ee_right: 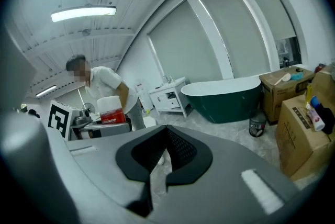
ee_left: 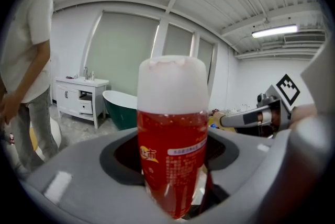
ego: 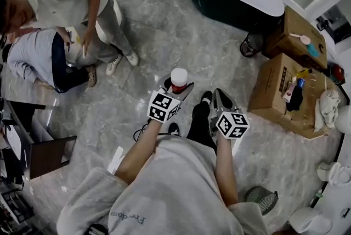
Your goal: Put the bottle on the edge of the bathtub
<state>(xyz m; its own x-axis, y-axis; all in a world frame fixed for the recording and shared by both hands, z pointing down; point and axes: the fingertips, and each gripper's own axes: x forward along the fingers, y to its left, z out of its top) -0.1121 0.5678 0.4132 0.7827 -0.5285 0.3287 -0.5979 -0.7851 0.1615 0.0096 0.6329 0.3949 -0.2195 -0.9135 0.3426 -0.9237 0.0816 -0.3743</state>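
Room was bright, evenly lit by ceiling tube lights (ee_right: pixel 84 12). Head view was dimmer, corners vignetted. Gripper views showed fisheye bending, black circular rim. Close-up bottle (ee_left: pixel 172 134) looked slightly soft. Faint sheen lay on marble floor (ego: pixel 164 31); shadows soft.

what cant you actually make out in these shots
- Head view: one end of the dark green bathtub with white rim is cut off by the top edge.
- Left gripper view: the base of the red bottle with white cap is hidden inside the left gripper, which is shut on it. The label print is too small to read.
- Head view: the small items on the brown cardboard box are too small to identify.
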